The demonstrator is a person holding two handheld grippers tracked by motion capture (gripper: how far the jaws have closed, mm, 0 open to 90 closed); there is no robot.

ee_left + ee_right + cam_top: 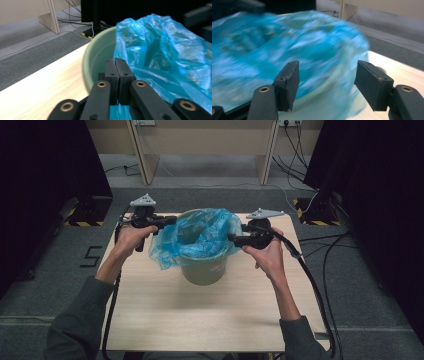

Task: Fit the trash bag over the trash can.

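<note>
High view: blue bin liner (197,237) is being fitted over the green bucket (205,270) mid-bench. Left gripper (165,221) jaws together at the liner's edge; right gripper (234,239) jaws apart. Next, regrip and stretch the rim.

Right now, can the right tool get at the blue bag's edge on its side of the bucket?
Probably yes. The right tool sits at the bucket rim, jaws open, with the blue bag directly ahead and nothing between. The left tool is shut on the far side, out of the way.
</note>
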